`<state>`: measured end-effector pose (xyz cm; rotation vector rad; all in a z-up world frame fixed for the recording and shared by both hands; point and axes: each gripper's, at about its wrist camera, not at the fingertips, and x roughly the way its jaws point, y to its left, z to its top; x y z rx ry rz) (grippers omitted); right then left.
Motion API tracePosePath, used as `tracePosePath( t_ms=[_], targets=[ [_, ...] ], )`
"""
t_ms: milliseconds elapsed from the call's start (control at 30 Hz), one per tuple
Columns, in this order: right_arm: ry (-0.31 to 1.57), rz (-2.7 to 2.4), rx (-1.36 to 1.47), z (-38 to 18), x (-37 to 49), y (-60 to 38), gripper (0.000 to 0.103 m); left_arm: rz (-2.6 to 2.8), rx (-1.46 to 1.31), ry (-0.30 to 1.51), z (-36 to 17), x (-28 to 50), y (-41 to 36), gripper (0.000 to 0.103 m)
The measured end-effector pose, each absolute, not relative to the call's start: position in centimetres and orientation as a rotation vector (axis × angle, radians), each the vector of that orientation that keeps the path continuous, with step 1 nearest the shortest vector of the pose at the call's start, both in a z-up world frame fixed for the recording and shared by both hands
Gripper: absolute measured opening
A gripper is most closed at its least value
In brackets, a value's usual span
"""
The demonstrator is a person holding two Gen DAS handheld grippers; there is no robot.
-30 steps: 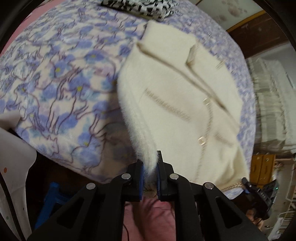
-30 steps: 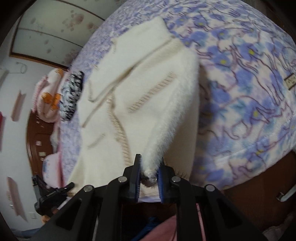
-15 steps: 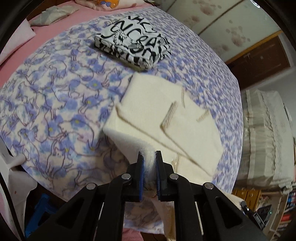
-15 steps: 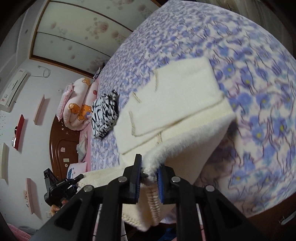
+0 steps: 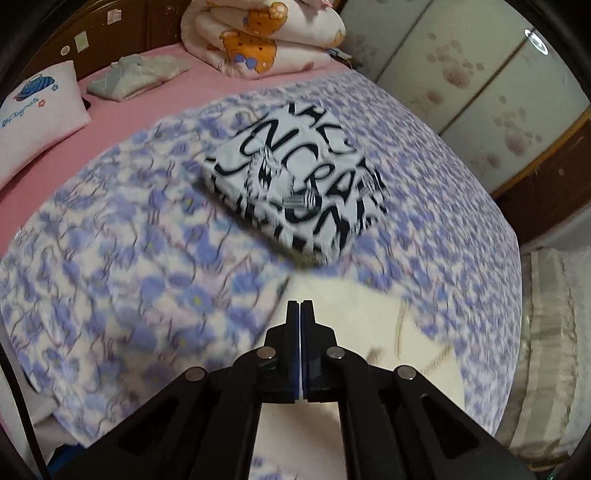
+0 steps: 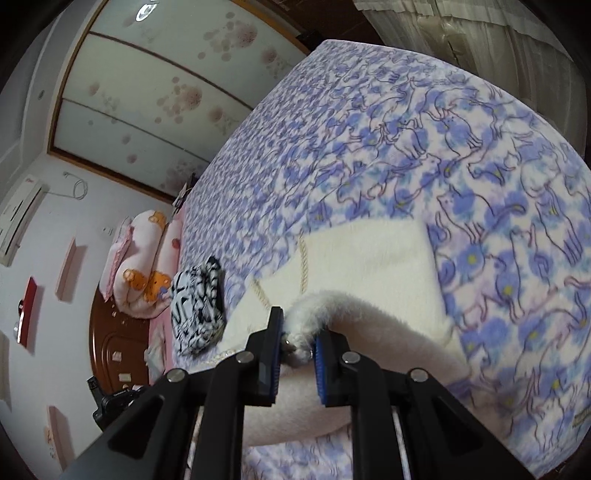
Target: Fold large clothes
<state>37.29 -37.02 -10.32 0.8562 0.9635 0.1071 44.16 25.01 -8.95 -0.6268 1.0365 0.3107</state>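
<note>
Where right view blurs: black-and-white print (image 5: 299,184).

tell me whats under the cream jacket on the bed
The cream jacket lies on the blue cat-print blanket, which shows all around it. Whatever sits beneath its folded layers is covered.

Home bedroom; bed (image 5: 92,258) spread with blue-and-white cat-print blanket; pink sheet (image 5: 122,114) beneath toward head end; dark wooden headboard (image 5: 122,33) behind; white printed pillow (image 5: 37,107) and rolled bear-print quilt (image 5: 266,33) at head; sliding wardrobe doors with floral pattern (image 6: 147,96) alongside; wall air conditioner (image 6: 18,218) and small wall shelves (image 6: 27,314) above; pale curtains (image 6: 480,33) by far edge; folded clothes lying on bed.
</note>
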Motion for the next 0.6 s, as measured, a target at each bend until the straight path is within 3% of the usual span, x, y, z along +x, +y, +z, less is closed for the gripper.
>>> tracePosePath(
  t_ms=[267, 400, 600],
  targets=[
    [1.060, 0.055, 0.658, -17.5, 48.7, -34.4, 0.014, 0.248, -0.565, 1.248, -18.8, 52.5, 23.3, 0.000],
    [1.095, 0.025, 0.651, -19.6, 50.2, -34.6, 0.014, 0.130, -0.470, 1.376, -23.6, 53.8, 20.9, 0.000],
    [1.156, 0.005, 0.615, -21.3, 50.6, -35.1, 0.014, -0.070, -0.328, 1.422, -28.0, 54.9, 18.5, 0.007]
  ],
)
